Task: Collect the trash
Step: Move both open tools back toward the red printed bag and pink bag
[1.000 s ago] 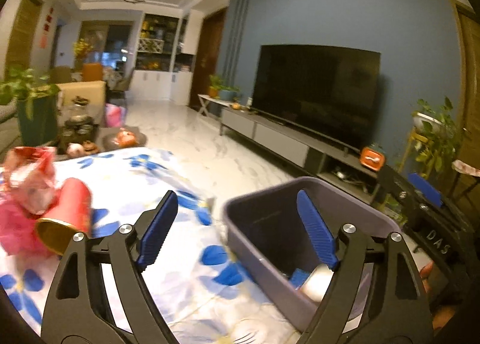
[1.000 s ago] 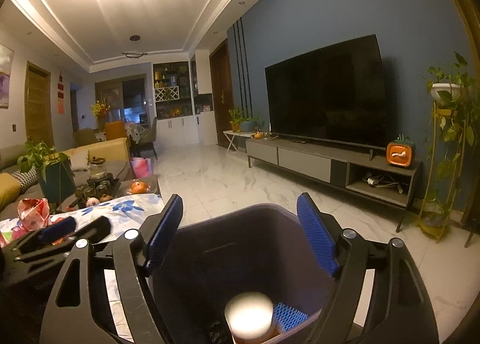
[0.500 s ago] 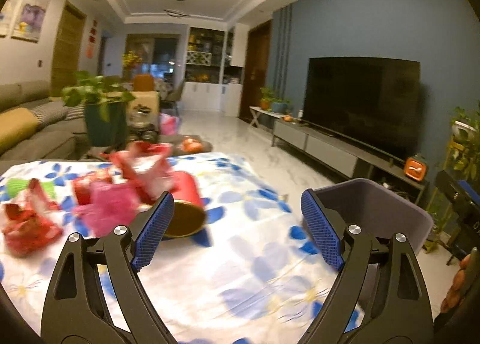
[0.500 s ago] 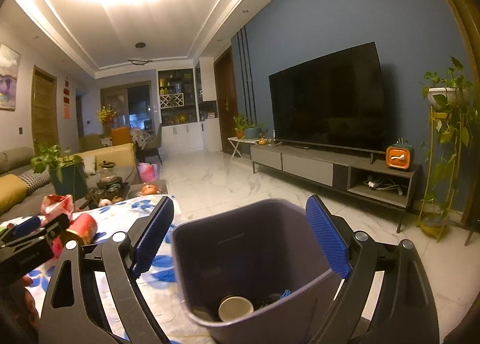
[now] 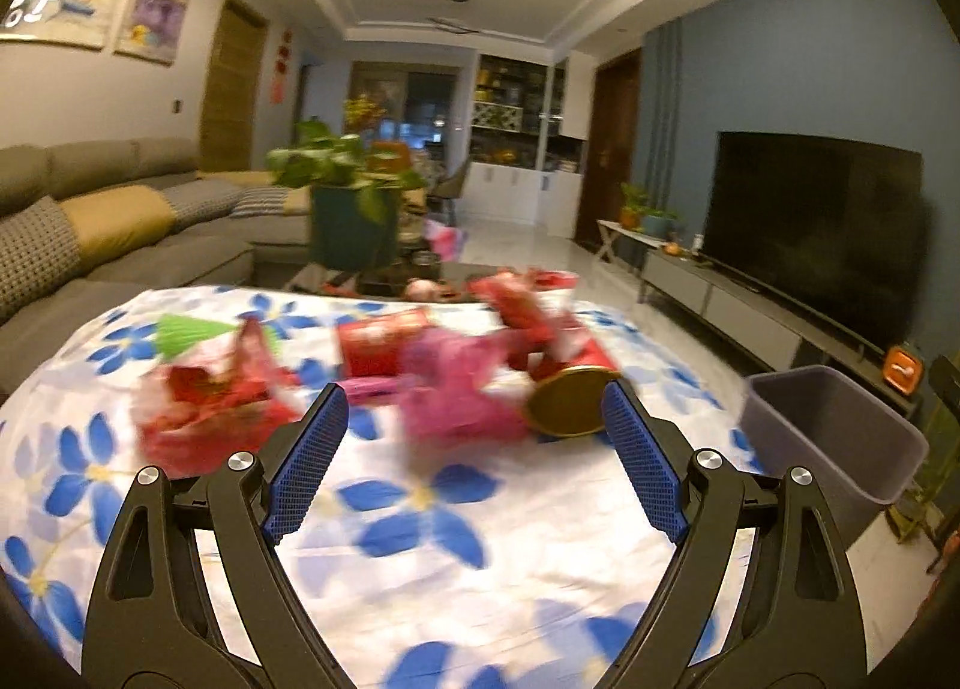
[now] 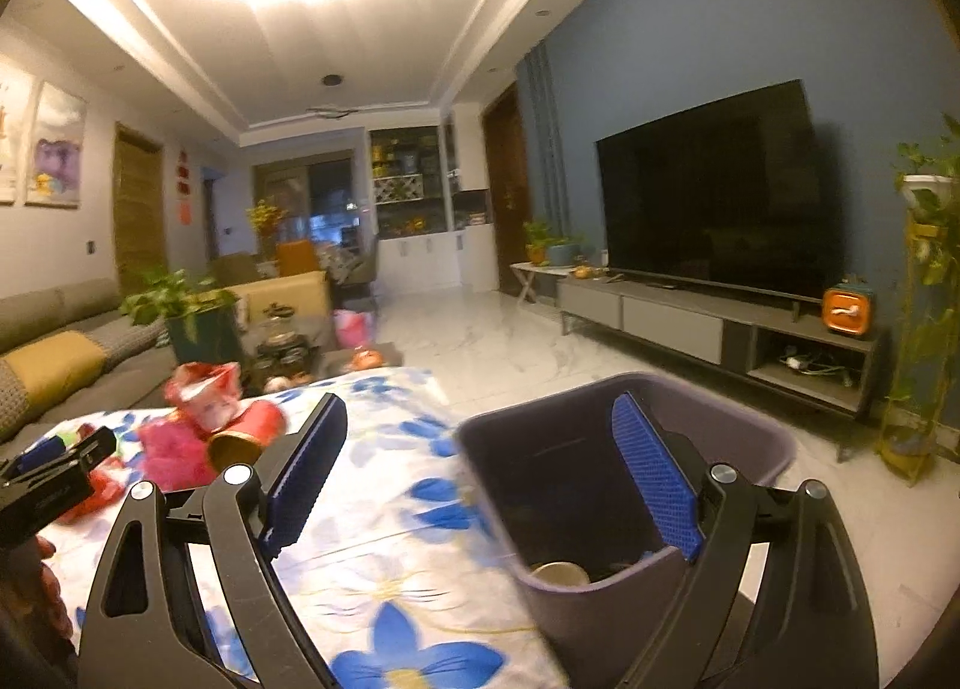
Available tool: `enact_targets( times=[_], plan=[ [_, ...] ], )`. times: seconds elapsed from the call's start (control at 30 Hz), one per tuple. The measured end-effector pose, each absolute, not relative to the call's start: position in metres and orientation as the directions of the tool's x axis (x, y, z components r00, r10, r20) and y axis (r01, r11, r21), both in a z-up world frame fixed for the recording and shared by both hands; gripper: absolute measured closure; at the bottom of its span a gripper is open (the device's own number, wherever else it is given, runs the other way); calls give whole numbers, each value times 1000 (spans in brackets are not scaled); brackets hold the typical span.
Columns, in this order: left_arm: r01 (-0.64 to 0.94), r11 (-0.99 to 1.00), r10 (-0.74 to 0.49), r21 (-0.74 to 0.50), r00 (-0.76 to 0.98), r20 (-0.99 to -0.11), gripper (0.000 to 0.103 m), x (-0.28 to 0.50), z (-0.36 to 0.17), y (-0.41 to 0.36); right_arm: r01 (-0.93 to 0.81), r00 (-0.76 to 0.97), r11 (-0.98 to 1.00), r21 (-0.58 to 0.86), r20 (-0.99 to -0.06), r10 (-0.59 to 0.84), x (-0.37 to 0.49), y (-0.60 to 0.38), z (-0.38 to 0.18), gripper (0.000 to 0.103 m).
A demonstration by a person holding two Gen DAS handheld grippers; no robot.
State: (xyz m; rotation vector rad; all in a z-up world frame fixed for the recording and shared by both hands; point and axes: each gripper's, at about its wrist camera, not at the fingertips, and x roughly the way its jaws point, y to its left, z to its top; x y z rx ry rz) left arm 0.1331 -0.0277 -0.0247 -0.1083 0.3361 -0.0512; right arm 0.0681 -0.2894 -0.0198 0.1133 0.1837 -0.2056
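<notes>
Surveying: living room, two wrist views, motion blur on near items.
Table [image 5: 420,545]: white cloth with blue flowers, fills the near field.
Bin [image 6: 600,485]: grey, at the table's right edge; a cup and scraps lie at its bottom.
Trash pile [image 5: 456,383]: red and pink wrappers plus a red cup on its side, mid-table, left of the bin.
Left gripper [image 5: 474,449]: jaws wide apart, nothing between them, facing the pile, no contact.
Right gripper [image 6: 480,467]: jaws have just been opening, now wide apart, nothing gripped, blue pads [image 6: 654,479] over the bin's near side.
</notes>
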Motion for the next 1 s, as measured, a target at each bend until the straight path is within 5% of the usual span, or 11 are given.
enact_targets(
  times=[0.53,1.0],
  plan=[
    [-198,977,163,-74,930,-331,18,119,-35,83,13,981,997,72,-193,2,95,-188,-23,16],
    [-228,970,183,-80,910,-372,18,141,-46,141,-79,973,996,45,-212,87,129,-131,-33,16]
  ],
)
